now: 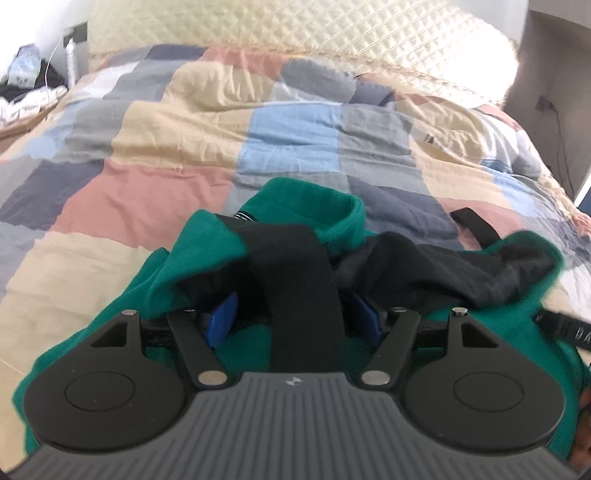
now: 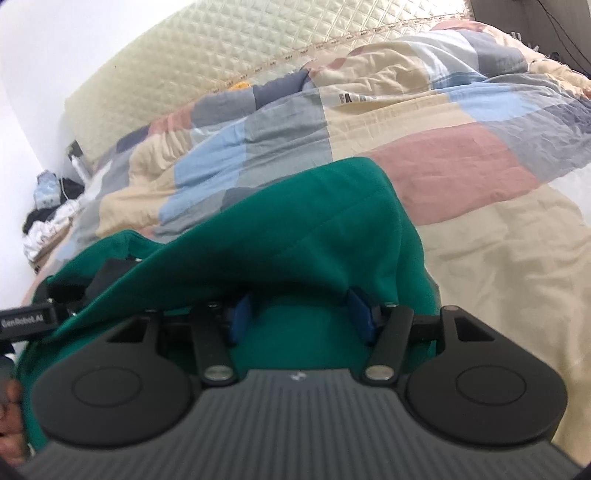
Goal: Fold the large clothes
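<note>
A green garment with black lining and a black strap is bunched up over a patchwork duvet. My left gripper has its jaws fairly wide, filled with cloth and strap; the fingertips are buried, and only the blue pads show. In the right wrist view the green garment tents over my right gripper, whose blue pads flank a thick fold of it. Each gripper shows at the edge of the other's view, the right one and the left one.
The duvet covers the whole bed, up to a quilted cream headboard. Clothes and a bottle clutter a bedside spot at the far left. A grey wall with a cable stands on the right. A hand shows at the edge.
</note>
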Demonstrator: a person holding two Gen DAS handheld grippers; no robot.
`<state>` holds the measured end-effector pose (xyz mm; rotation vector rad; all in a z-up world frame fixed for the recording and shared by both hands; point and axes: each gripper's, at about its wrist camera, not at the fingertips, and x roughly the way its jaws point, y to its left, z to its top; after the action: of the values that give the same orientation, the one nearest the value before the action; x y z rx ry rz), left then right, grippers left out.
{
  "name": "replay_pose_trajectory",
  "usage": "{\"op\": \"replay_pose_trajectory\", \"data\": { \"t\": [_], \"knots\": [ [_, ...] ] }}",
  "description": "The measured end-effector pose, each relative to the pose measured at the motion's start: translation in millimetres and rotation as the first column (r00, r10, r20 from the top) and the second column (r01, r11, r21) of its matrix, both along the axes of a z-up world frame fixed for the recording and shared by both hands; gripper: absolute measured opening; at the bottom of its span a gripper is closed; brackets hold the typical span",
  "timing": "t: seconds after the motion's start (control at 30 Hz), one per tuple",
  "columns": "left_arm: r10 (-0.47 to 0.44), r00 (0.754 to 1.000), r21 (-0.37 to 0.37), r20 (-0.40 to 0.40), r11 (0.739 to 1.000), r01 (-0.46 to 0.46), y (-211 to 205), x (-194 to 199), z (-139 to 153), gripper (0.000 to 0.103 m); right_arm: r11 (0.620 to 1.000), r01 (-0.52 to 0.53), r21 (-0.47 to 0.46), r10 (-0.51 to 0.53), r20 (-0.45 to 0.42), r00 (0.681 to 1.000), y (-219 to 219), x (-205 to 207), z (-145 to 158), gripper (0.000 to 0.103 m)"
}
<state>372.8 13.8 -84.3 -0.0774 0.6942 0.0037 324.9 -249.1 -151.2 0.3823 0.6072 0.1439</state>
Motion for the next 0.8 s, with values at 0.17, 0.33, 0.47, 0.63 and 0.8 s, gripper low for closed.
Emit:
{"op": "replay_pose_trajectory", "data": {
  "t": [0.17, 0.33, 0.47, 0.63, 0.8],
  "knots": [
    [-0.063, 0.996, -0.018, 0.066, 0.998, 0.064, -4.5, -53.9, 21.1, 0.072, 1.0, 0.016, -0.016, -0.015, 0.075, 0.997, -1.8, -39.1, 25.2, 0.059],
    [-0.114, 0.992, -0.034, 0.051, 0.993, 0.115, -10.3, -96.5, 26.4, 0.072, 0.999, 0.007, -0.047, 0.0, 0.147, 0.989, 8.7, -80.1, 52.6, 0.06],
    [-0.078, 0.997, -0.043, -0.01, 0.996, 0.078, -12.1, -109.7, 7.4, 0.073, 0.998, 0.001, -0.055, 0.009, 0.166, 0.986, 16.7, -103.1, 67.0, 0.06],
    [-0.042, 0.999, -0.079, -0.029, 0.996, 0.039, -9.0, -112.1, -1.3, 0.073, 0.993, -0.036, -0.116, 0.046, 0.085, 0.995, 29.0, -104.8, 52.8, 0.06],
    [-0.053, 0.998, -0.091, -0.017, 0.995, 0.051, -6.7, -127.5, 1.1, 0.075, 0.994, -0.059, -0.096, 0.062, 0.032, 0.998, 32.8, -101.4, 25.1, 0.059]
  ]
}}
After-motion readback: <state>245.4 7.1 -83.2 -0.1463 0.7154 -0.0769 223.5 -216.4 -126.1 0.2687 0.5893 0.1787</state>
